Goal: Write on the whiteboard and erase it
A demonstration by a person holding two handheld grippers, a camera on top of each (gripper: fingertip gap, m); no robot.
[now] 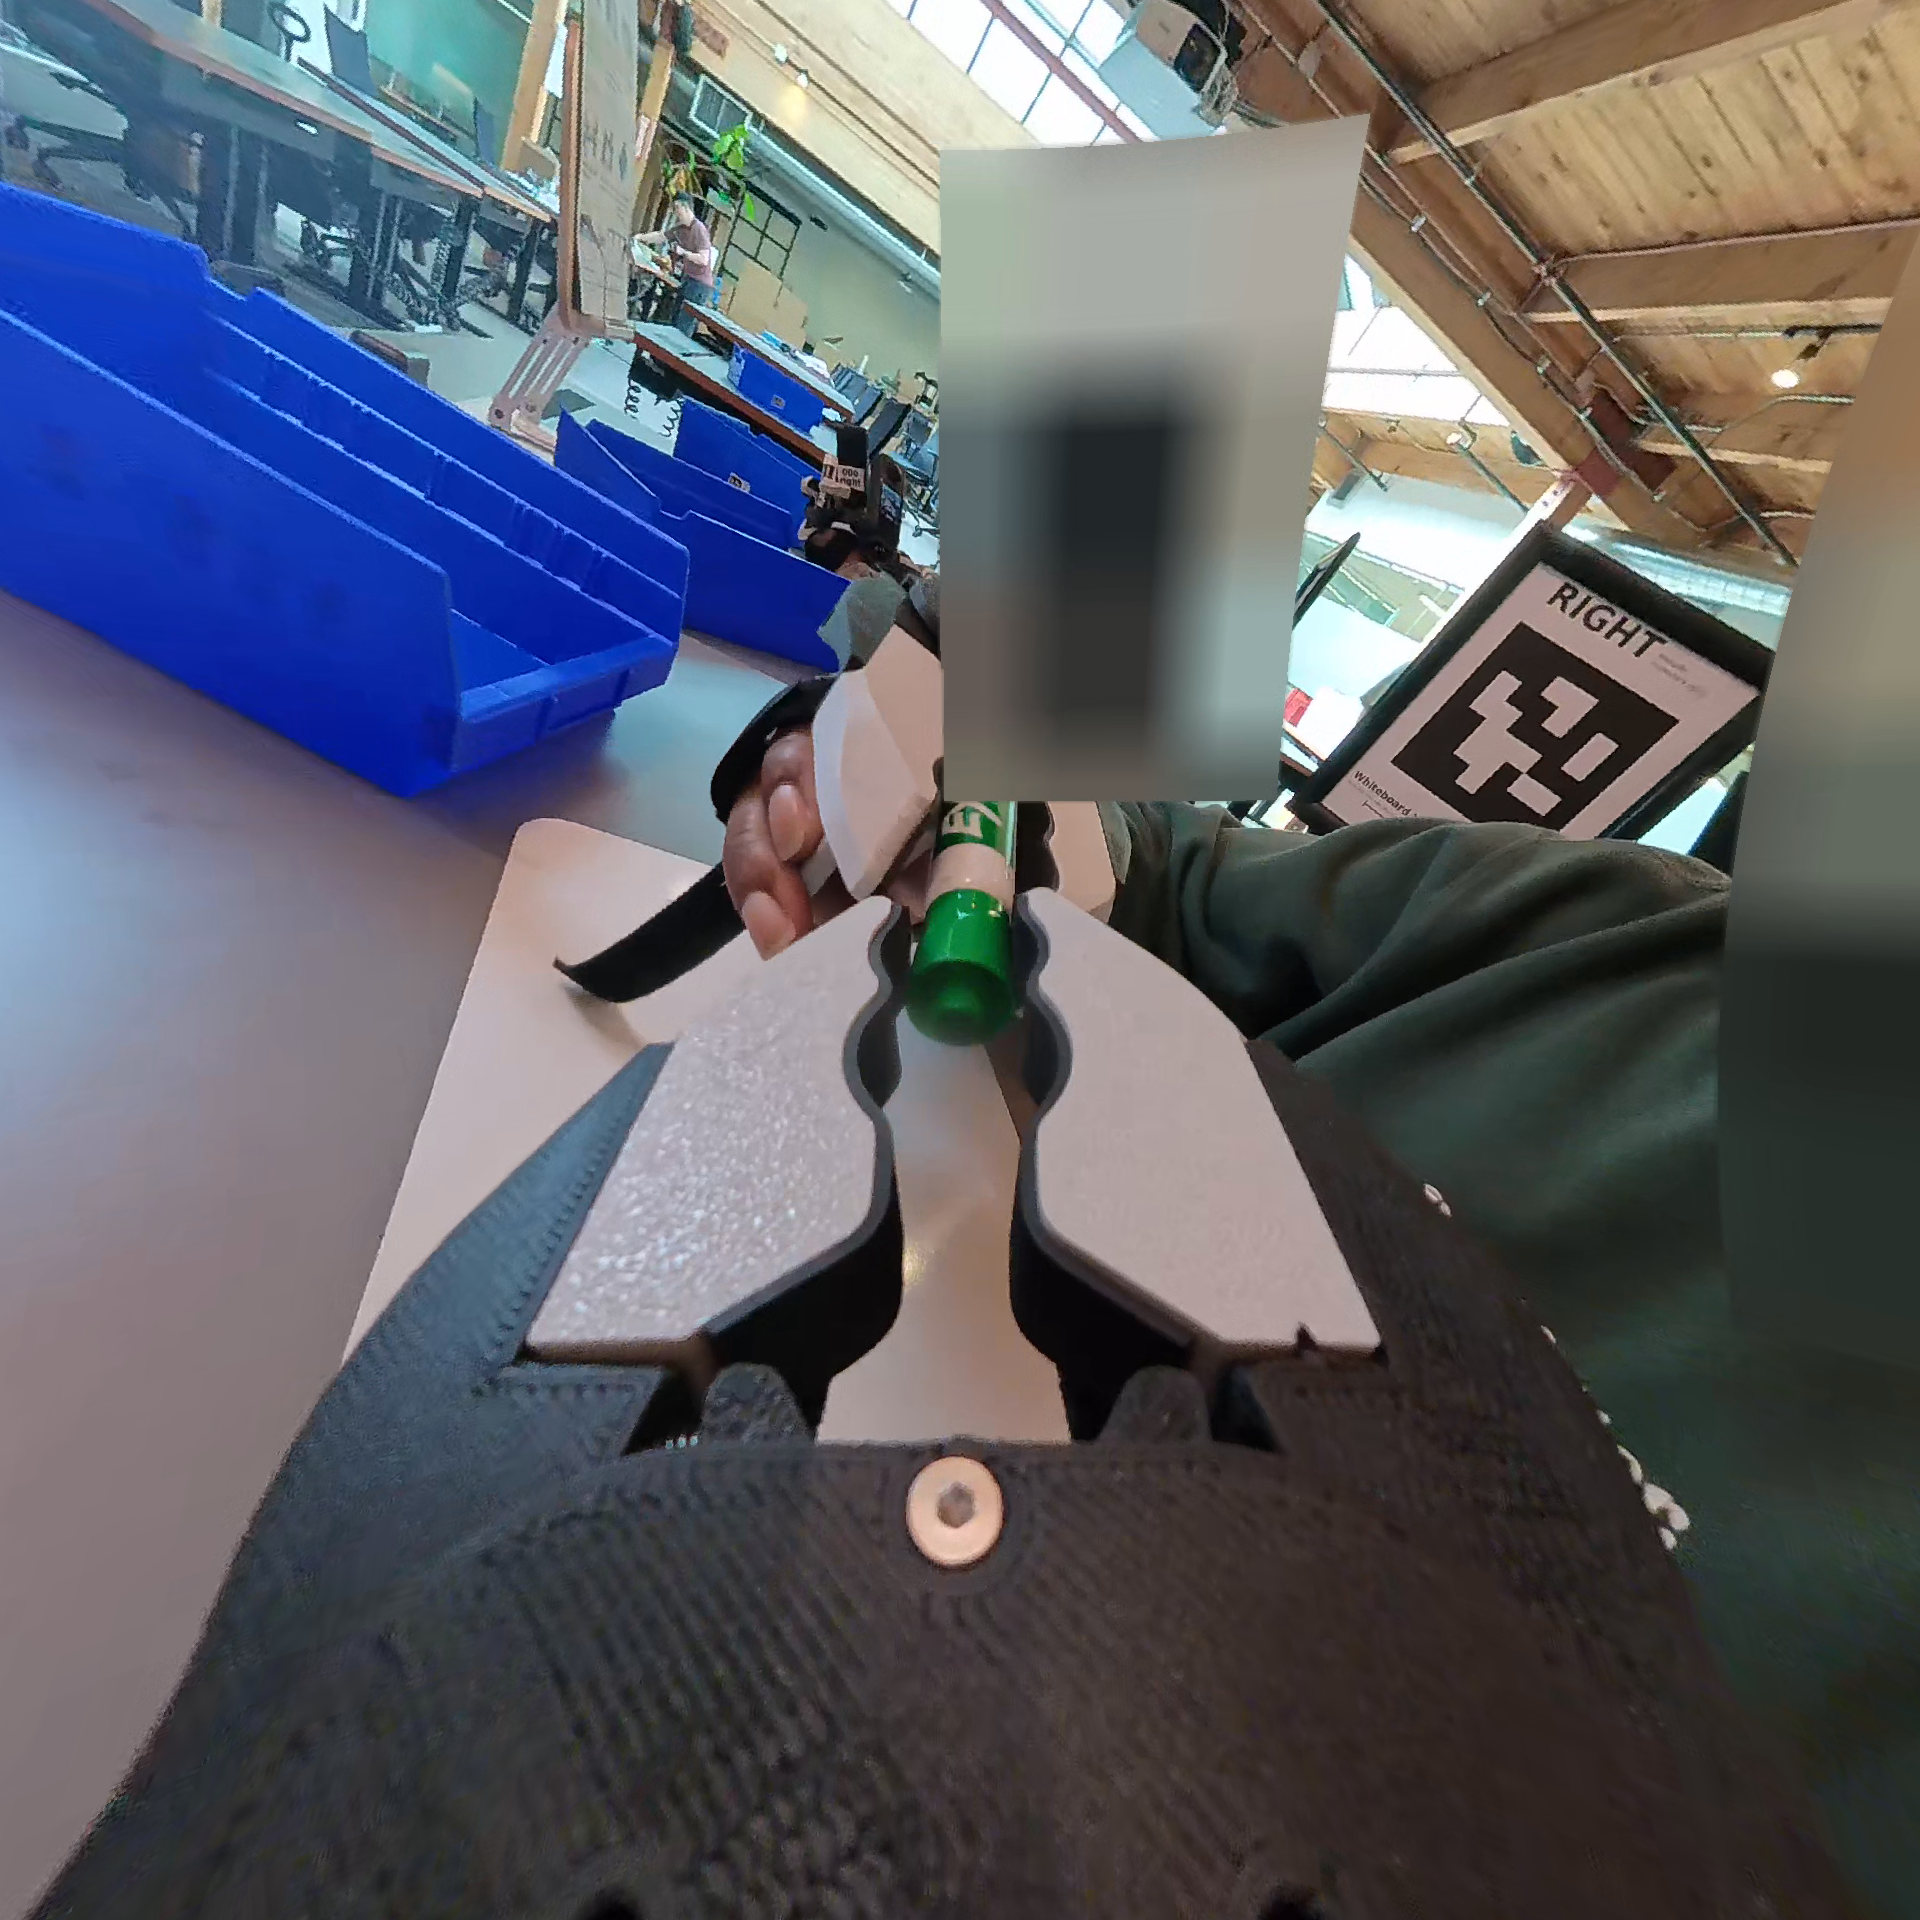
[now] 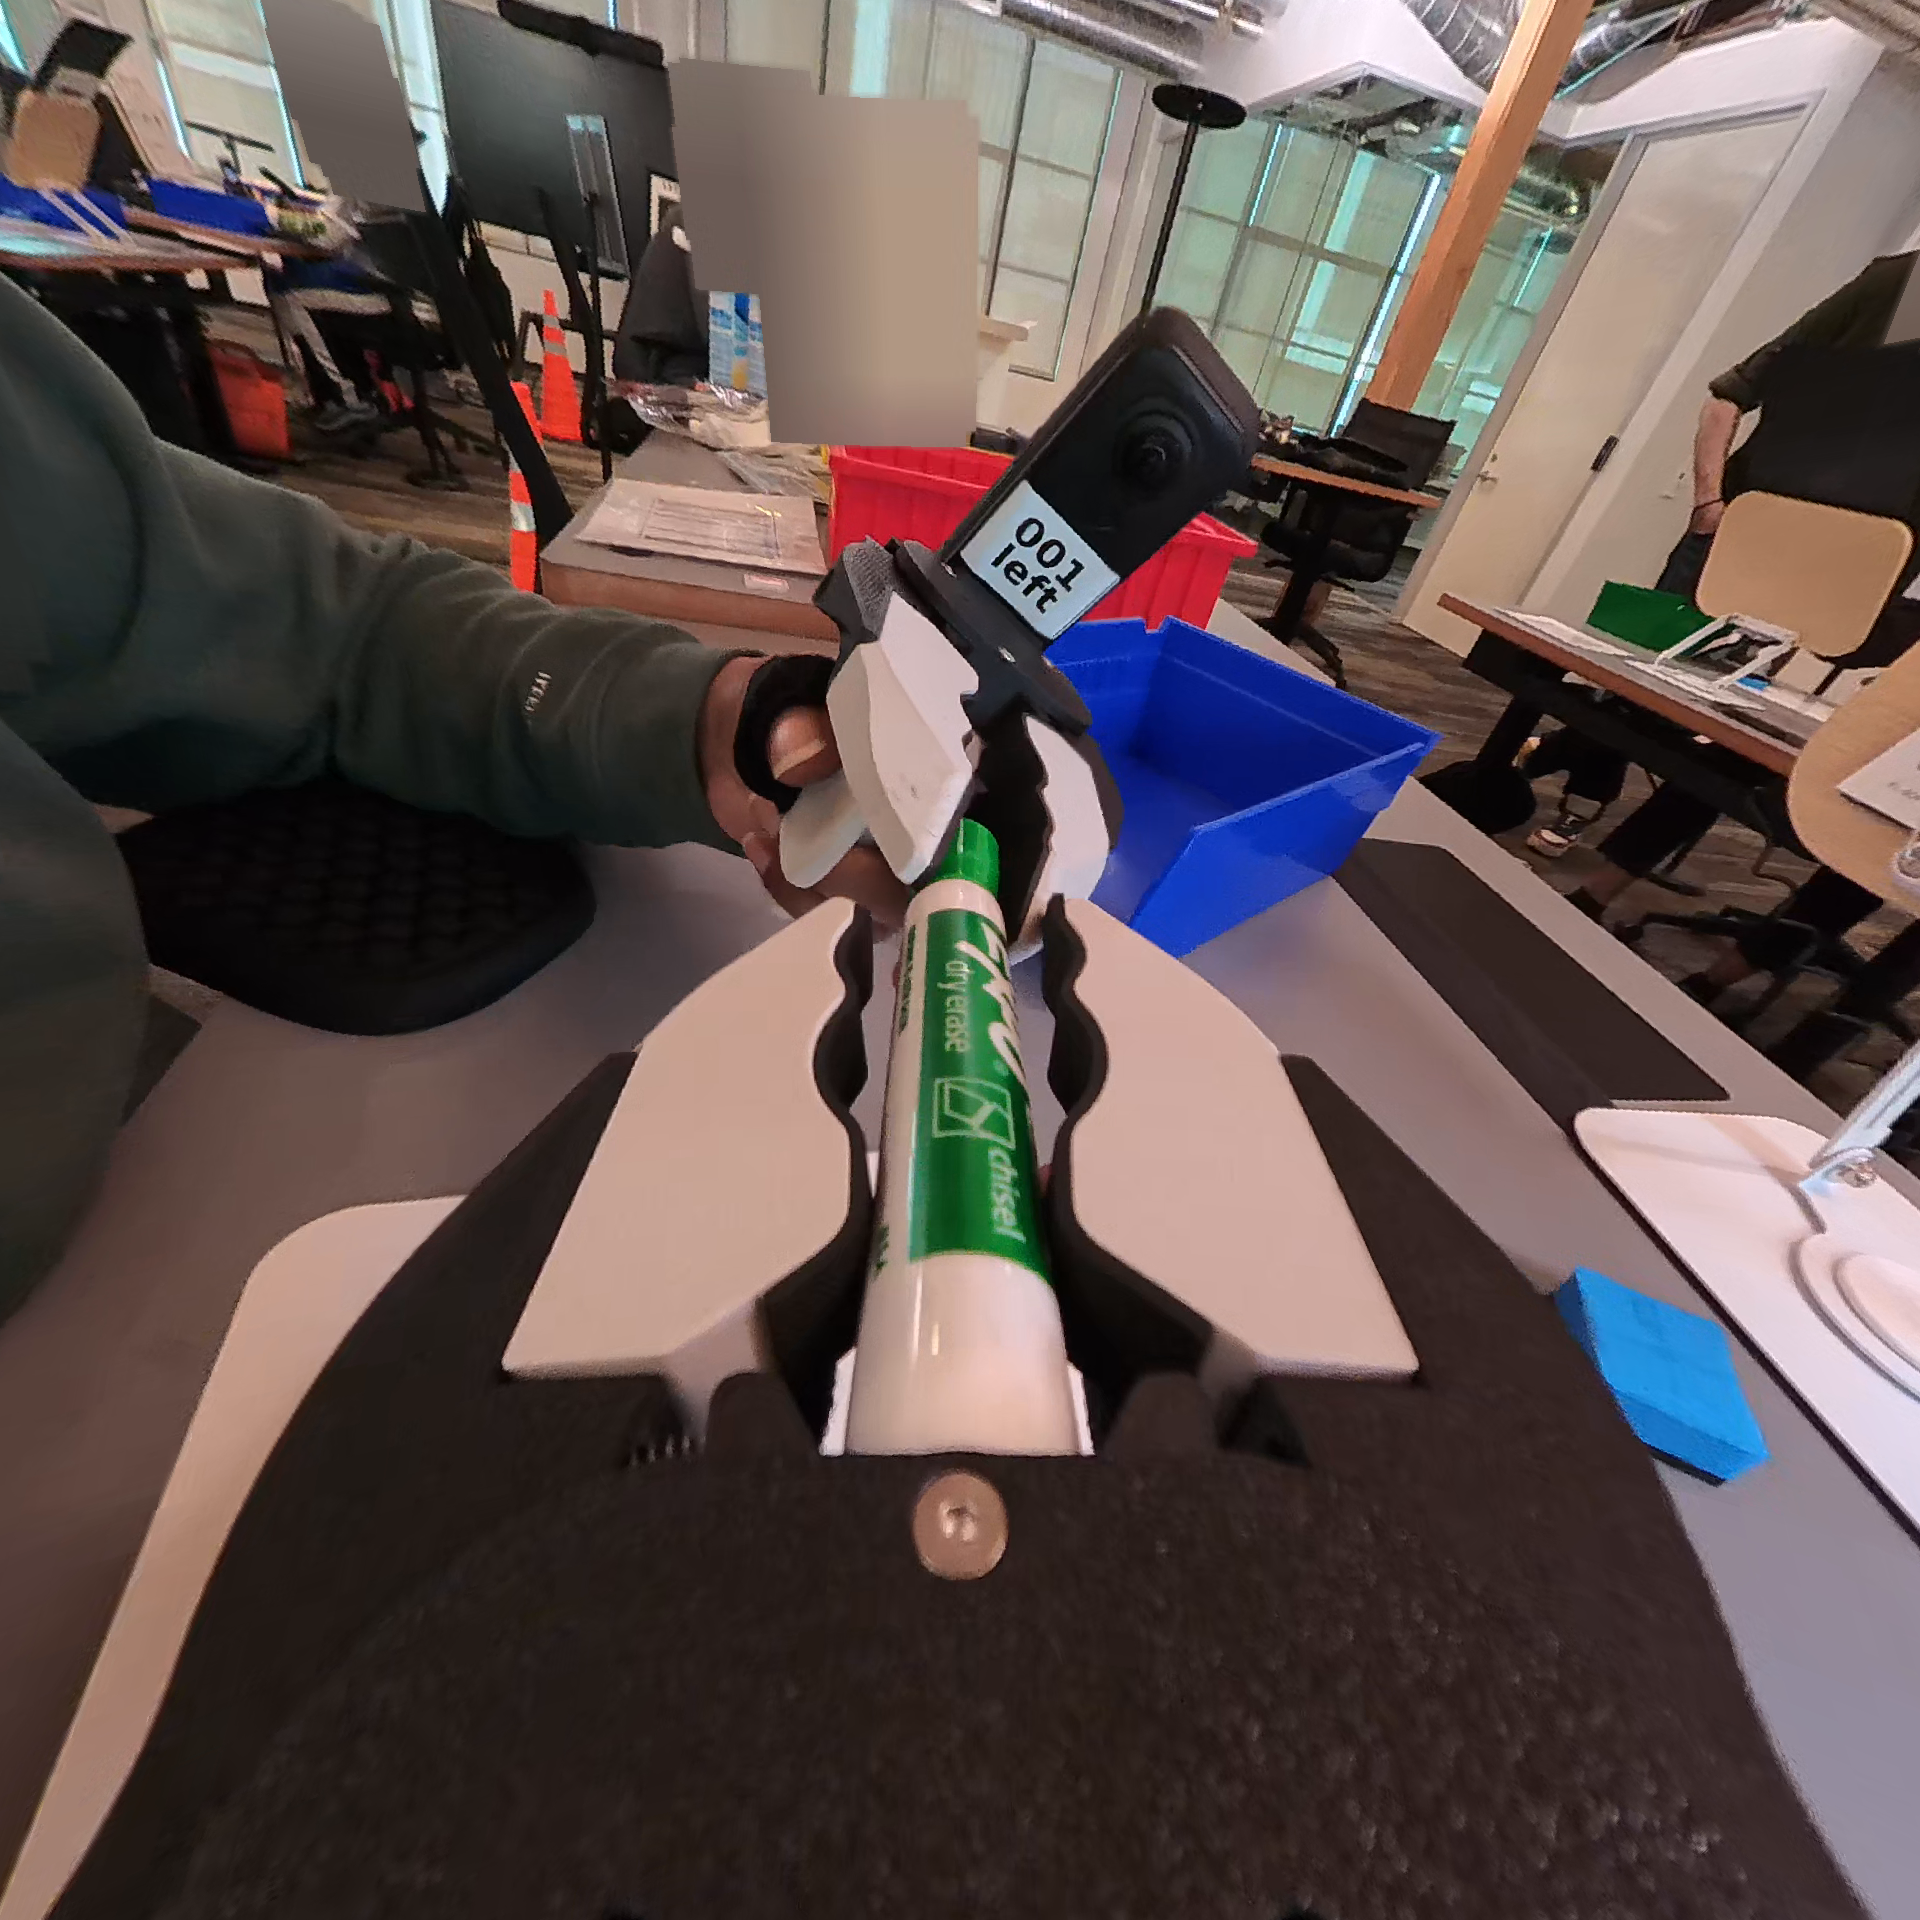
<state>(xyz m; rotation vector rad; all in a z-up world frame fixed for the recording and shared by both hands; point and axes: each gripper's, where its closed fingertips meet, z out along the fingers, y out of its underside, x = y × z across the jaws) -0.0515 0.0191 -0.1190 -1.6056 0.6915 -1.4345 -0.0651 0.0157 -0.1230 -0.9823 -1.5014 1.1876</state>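
Observation:
A green and white dry-erase marker (image 2: 961,1174) is held in the air between my two grippers. My right gripper (image 2: 956,935) is shut on its white barrel, which lies deep between the fingers. The fingertips stand a little wider than the barrel. My left gripper (image 1: 956,925) is shut on the marker's green cap (image 1: 956,977). It shows opposite in the right wrist view (image 2: 997,831), closed on the cap end (image 2: 971,847). A white whiteboard (image 1: 582,935) lies flat on the grey table under both grippers. It also shows in the right wrist view (image 2: 291,1351).
A blue block (image 2: 1662,1371) lies on the table at the right beside a second white board (image 2: 1683,1174). Blue bins (image 1: 312,540) stand at the back of the table; one bin (image 2: 1268,769) is just beyond the left gripper. A person's green sleeve (image 1: 1455,987) is at the right. The tips of both grippers are at nearly the same place. The blue block (image 2: 1662,1371) is about 30 cm from both grippers' fingertips.

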